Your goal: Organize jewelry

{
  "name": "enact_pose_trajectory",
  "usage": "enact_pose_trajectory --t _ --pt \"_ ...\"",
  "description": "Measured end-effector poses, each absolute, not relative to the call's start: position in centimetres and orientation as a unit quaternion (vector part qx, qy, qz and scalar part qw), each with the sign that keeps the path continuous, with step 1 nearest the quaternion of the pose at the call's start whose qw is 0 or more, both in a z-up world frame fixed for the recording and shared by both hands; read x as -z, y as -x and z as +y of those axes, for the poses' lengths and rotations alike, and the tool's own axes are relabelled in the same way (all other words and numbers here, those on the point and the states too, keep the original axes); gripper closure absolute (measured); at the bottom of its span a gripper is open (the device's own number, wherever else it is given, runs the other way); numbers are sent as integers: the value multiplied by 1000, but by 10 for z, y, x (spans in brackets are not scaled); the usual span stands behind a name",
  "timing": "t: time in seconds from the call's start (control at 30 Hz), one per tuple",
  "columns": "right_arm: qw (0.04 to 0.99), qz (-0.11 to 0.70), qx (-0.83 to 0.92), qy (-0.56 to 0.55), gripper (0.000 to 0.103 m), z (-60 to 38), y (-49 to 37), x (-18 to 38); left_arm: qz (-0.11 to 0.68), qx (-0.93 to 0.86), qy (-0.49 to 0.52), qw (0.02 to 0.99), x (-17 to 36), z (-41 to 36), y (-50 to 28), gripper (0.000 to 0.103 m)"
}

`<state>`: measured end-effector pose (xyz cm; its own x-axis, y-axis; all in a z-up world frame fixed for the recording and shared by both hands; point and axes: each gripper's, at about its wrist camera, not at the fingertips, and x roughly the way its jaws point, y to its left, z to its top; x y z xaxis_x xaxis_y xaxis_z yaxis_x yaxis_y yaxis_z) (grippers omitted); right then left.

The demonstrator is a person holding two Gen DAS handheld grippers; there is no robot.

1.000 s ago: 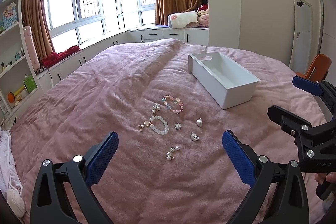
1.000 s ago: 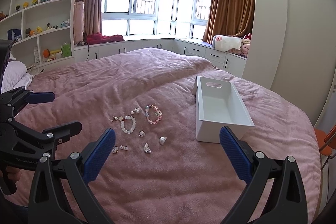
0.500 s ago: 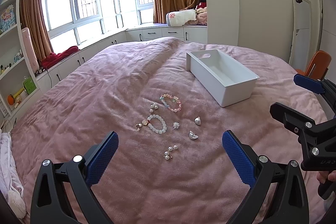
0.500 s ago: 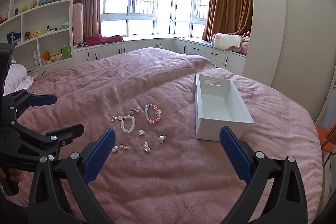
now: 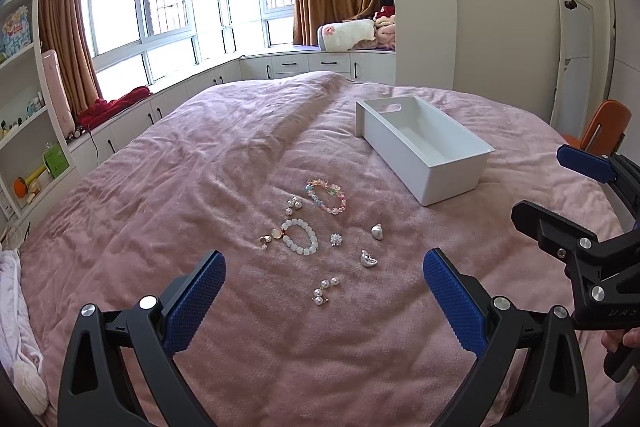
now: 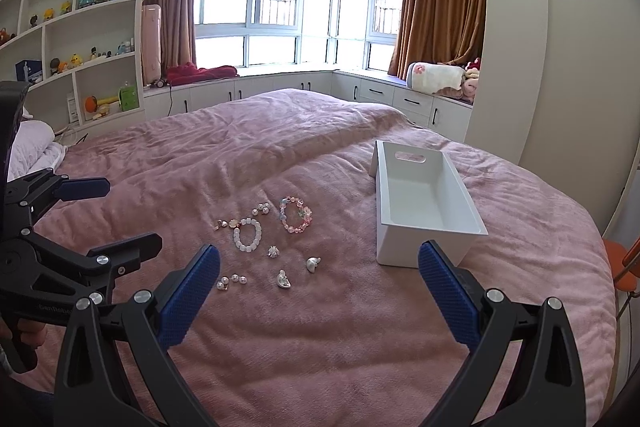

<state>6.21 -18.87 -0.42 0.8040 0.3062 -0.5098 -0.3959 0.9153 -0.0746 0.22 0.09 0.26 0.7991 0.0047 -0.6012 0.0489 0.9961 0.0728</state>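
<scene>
Several jewelry pieces lie on the pink bedspread: a multicolour bead bracelet (image 5: 327, 195) (image 6: 296, 214), a white bead bracelet (image 5: 300, 242) (image 6: 247, 235), pearl earrings (image 5: 325, 291) (image 6: 231, 281), a second pearl pair (image 5: 294, 205), a small star stud (image 5: 335, 239) and two silver pieces (image 5: 369, 259) (image 5: 377, 231). An empty white box (image 5: 448, 179) (image 6: 388, 219) stands to their right. My left gripper (image 5: 324, 301) is open and empty, above the bed just short of the jewelry. My right gripper (image 6: 319, 297) is open and empty, to the right of the left one.
The pink bed (image 5: 200, 167) fills both views. White window-seat cabinets (image 6: 280, 91) run behind it, shelves with toys (image 6: 80, 27) stand at the left, and an orange chair (image 5: 604, 127) stands at the right edge.
Both grippers have drifted slightly; the jewelry and box sit a little lower and nearer in the views. Both jaws stay open and nothing has been picked up.
</scene>
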Motion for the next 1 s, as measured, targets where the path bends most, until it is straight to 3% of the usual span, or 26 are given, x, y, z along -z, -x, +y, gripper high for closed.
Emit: enact_pose_trajectory --t 1.0 --pt "947 245 -192 84 5 -187 -60 1 320 9 -44 947 1 -2 -4 3"
